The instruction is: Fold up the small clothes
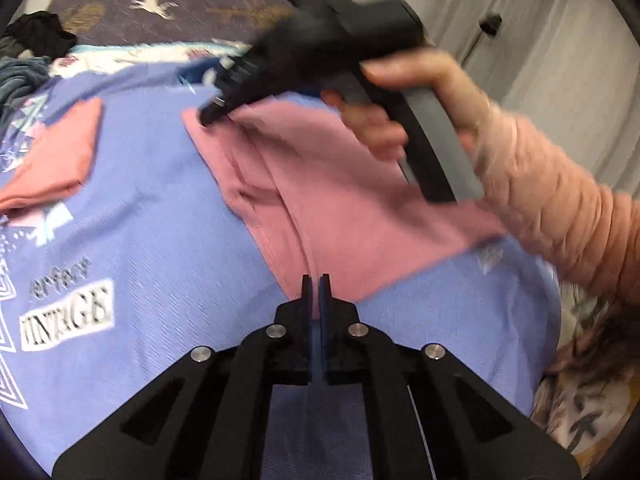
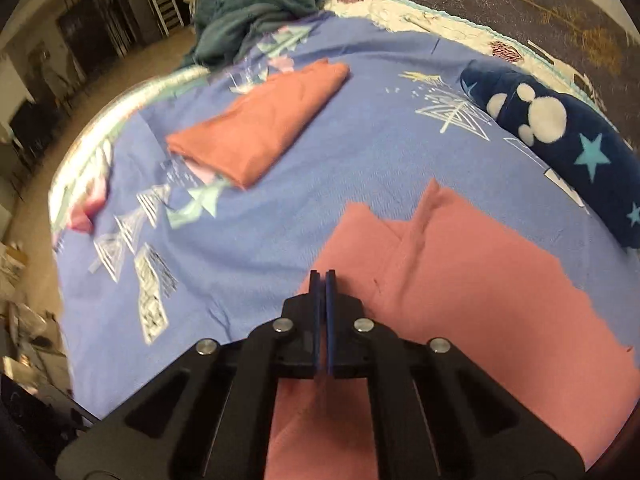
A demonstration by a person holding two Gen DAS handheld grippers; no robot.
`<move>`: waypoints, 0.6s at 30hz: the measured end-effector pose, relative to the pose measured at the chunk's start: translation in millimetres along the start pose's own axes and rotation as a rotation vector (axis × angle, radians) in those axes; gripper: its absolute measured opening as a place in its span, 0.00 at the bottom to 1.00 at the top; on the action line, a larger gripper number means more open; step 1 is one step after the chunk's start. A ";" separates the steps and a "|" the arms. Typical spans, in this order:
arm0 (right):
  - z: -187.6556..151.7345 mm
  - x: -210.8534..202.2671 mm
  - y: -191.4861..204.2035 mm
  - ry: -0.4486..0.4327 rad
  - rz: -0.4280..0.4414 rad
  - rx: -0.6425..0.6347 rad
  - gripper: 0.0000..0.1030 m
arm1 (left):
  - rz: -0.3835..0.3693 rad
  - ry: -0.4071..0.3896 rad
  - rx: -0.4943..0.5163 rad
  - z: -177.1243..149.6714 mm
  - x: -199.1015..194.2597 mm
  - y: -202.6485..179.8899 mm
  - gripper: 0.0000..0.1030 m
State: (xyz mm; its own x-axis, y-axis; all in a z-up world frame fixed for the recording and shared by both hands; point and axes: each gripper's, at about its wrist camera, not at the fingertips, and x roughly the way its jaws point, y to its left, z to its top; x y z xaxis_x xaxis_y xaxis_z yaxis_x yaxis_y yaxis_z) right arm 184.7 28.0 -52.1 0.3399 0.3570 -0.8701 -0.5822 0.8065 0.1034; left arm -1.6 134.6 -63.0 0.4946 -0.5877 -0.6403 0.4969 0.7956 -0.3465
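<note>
A pink garment point(image 1: 340, 200) lies spread on the lilac bedspread point(image 1: 160, 248). My left gripper point(image 1: 316, 280) is shut, its tips pinching the garment's near corner. My right gripper point(image 1: 212, 114), held by a hand point(image 1: 404, 80) in a peach sleeve, is shut on the far corner, and creases run out from its tips. In the right wrist view the right gripper point(image 2: 323, 276) has its jaws together at the left edge of the pink garment point(image 2: 480, 280). A folded salmon garment point(image 2: 260, 128) lies apart, further left on the bed.
A navy fleece with white spots and stars point(image 2: 560, 132) lies at the right beside the pink garment. A teal blanket point(image 2: 248, 16) is heaped at the far bed edge. A dark deer-print cover point(image 1: 160, 4) lies behind. The floor and furniture point(image 2: 60, 40) lie beyond the left bed edge.
</note>
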 end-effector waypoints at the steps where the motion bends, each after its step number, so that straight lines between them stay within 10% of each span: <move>1: 1.9 -3.2 -2.2 -0.011 0.014 0.009 0.02 | 0.005 -0.030 -0.019 8.1 -3.6 5.4 0.04; 7: 14.8 -17.8 -8.8 -0.038 0.061 0.021 0.01 | 0.048 -0.111 -0.106 54.2 22.0 34.1 0.37; 11: 17.2 -15.5 -15.4 -0.023 -0.009 0.029 0.02 | 0.174 0.023 -0.169 55.4 65.3 55.3 0.37; 18: 20.0 29.2 -49.7 0.018 -0.028 0.077 0.04 | 0.081 -0.024 -0.223 38.8 46.3 60.8 0.37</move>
State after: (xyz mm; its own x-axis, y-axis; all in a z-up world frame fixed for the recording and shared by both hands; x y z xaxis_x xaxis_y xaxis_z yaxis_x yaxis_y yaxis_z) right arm 238.3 7.8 -73.0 0.3411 0.3257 -0.8818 -0.5138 0.8502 0.1153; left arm 79.2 150.1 -87.1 0.5443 -0.5218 -0.6568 0.2863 0.8515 -0.4392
